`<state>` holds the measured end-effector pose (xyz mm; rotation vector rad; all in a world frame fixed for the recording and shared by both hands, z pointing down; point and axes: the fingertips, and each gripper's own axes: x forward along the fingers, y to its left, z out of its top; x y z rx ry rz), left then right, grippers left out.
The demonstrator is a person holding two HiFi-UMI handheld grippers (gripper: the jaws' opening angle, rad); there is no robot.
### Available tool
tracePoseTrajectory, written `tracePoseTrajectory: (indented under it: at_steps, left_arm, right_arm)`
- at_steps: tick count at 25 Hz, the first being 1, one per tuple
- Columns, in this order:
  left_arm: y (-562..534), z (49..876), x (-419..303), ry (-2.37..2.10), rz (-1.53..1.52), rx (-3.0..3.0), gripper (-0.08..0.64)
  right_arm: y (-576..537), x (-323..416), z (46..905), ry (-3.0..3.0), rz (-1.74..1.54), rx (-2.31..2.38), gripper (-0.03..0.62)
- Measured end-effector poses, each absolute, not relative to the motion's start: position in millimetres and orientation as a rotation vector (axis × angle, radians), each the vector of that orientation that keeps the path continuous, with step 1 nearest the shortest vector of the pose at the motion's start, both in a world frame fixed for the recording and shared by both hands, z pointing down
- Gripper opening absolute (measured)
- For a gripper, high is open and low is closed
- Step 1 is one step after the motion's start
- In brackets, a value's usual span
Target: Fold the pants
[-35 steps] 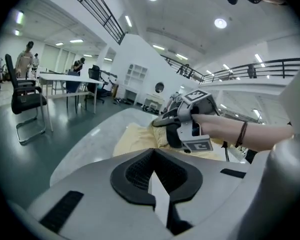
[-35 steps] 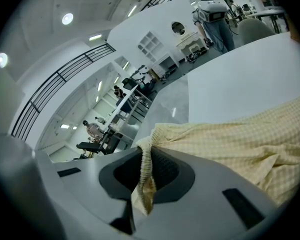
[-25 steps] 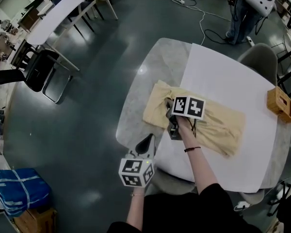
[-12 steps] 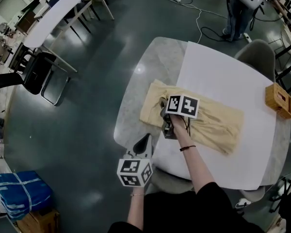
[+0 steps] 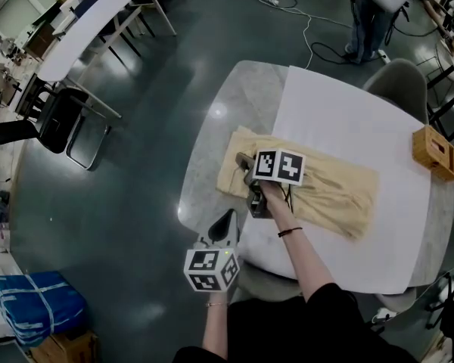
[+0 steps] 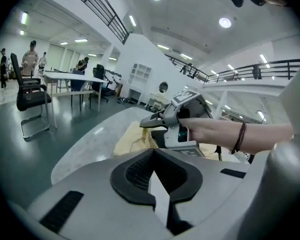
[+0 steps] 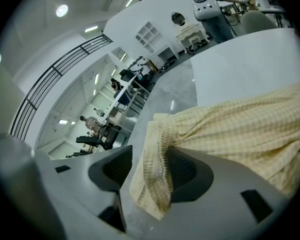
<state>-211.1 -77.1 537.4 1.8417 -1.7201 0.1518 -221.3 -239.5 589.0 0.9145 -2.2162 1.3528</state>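
The beige pants (image 5: 334, 191) lie flat across the table, folded lengthwise, with the waist end at the left. My right gripper (image 5: 243, 161) sits over that waist end. Its jaws have just been opening and now stand apart. The ribbed waistband (image 7: 157, 156) droops loosely between them and rests on one jaw, and the pads do not press on it. My left gripper (image 5: 230, 218) hovers off the table's near edge, shut and with nothing in it. In the left gripper view, the left gripper (image 6: 154, 152) points toward the right gripper (image 6: 149, 122) and the pants (image 6: 131, 139).
A white sheet (image 5: 348, 112) covers the right part of the marble table (image 5: 234, 100). A wooden box (image 5: 436, 152) sits at the table's right edge and a grey chair (image 5: 399, 84) stands behind it. A person (image 5: 367, 17) stands farther back. At the left are a black chair (image 5: 57, 112) and long tables.
The right gripper's jaws have spread apart over the waist end and let go of the waistband. The left gripper has stayed where it was.
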Motion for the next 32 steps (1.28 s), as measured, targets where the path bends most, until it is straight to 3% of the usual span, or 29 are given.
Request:
tracePoseTrajectory:
  at_steps: [12,18,32]
  left_arm:
    - [-82,517,-207,-1.739,0.15,1.878,0.014]
    - [-92,509,-193,-1.717,0.161,1.929,0.014]
    - [-105,486,-167,-1.685,0.169,2.025,0.014]
  right_arm:
    - [-227,-207,541,-2.337,1.426,0.762,0.187]
    - [-222,-180,521,-2.394,1.395,0.674,0.106]
    - [-224,-107,486,-2.433,1.215,0.67,0.124]
